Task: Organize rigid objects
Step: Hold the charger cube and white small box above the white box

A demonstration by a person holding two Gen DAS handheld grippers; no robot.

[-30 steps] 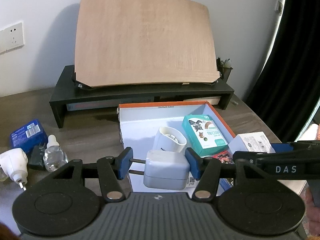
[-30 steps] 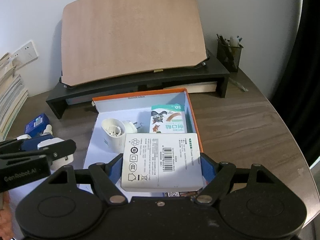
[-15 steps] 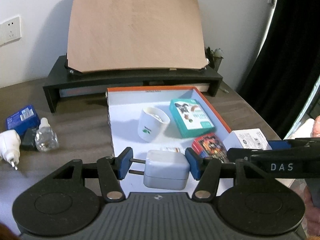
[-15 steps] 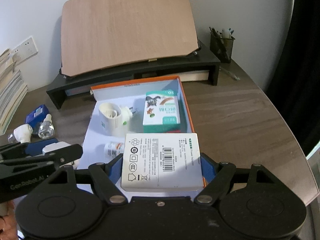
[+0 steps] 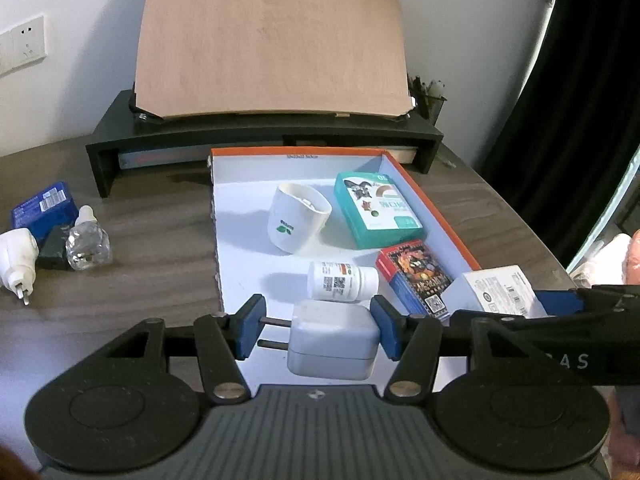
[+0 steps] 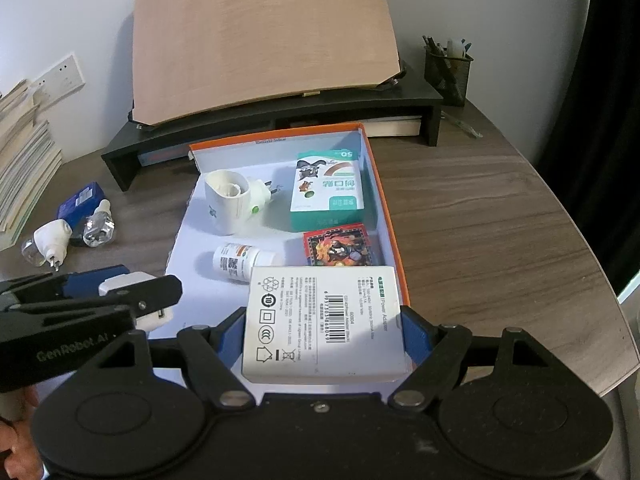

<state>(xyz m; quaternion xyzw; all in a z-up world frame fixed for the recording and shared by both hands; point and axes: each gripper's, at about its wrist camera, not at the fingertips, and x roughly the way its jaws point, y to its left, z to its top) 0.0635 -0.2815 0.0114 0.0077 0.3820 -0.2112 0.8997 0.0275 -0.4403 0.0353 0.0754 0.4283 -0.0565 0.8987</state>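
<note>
1. the left claw [image 5: 318, 330] pinches a white power adapter [image 5: 333, 343] across its width; the smooth, rounded cube's two metal prongs point to the left, touching the left blue pad, and it hangs over the near end of the orange-rimmed box [image 5: 432, 204].
2. the right claw [image 6: 324, 330] is pressed onto a flat white adapter carton [image 6: 322, 324], held by its two long sides, printed label up, long axis running away from the camera, over the box's near right corner.
3. inside the box lie a white plug-in vaporizer [image 5: 298, 220] on its side with its open mouth up and back, a teal bandage box [image 5: 376, 210] lengthwise along the right wall, a red card pack [image 5: 416, 276] nearer, and a white pill bottle [image 5: 342, 282] on its side, cap to the right.
4. compared with a second ago, both claws have pulled back: more of the box floor shows, and the pill bottle and card pack are now in plain view.
5. on the wood-grain bench [image 6: 480, 220], left of the box, sit a blue carton [image 5: 44, 210], a clear glass refill bottle [image 5: 88, 242] and a second white plug-in unit [image 5: 18, 258].
6. behind, a tilted plywood board [image 5: 272, 40] rests on a black riser shelf [image 5: 256, 136].
</note>
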